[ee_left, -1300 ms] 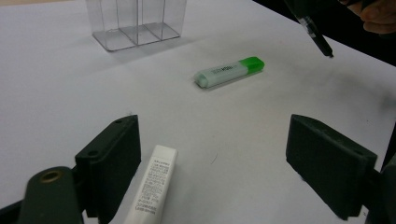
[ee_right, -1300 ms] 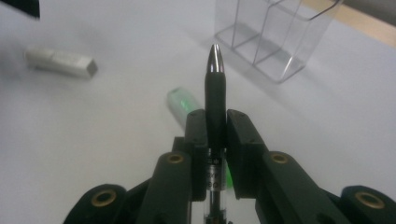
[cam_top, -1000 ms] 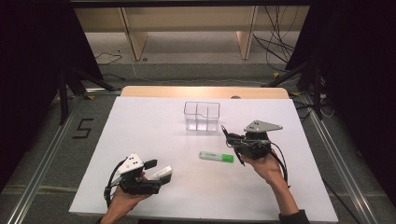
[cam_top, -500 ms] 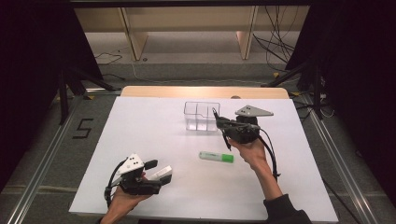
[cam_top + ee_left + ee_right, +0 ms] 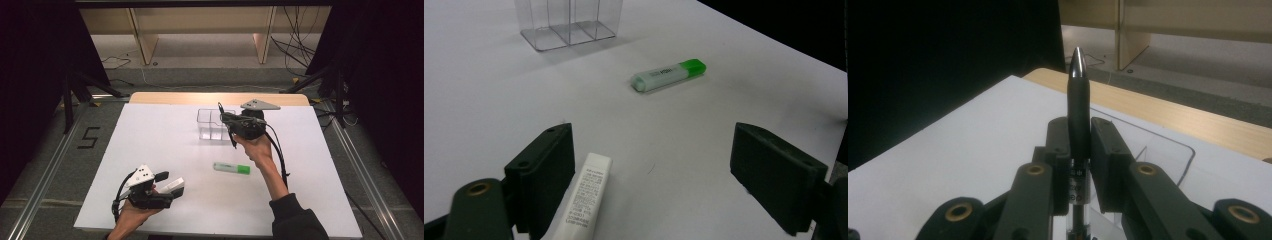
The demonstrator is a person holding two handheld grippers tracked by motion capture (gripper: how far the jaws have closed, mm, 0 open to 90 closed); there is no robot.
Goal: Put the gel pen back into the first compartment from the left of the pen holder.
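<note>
Pen (image 5: 1078,107) – light, stiff, slick barrel; clamped mid-barrel in right gripper (image 5: 231,121) above clear organizer (image 5: 210,125) – left gripper (image 5: 651,170) wide, beside white tube (image 5: 583,197) on counter (image 5: 150,150)

Your right tool (image 5: 1079,150), matt black plastic, clamps a glossy black pen (image 5: 1078,95) with a shiny metal tip. There's the clear, smooth plastic organizer (image 5: 212,125) on your matt white tabletop (image 5: 150,145), bare wood at its far edge.

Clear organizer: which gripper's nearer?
Right. The right gripper, holding a black pen, is at the clear organizer. The left gripper sits at the table's near edge.
</note>
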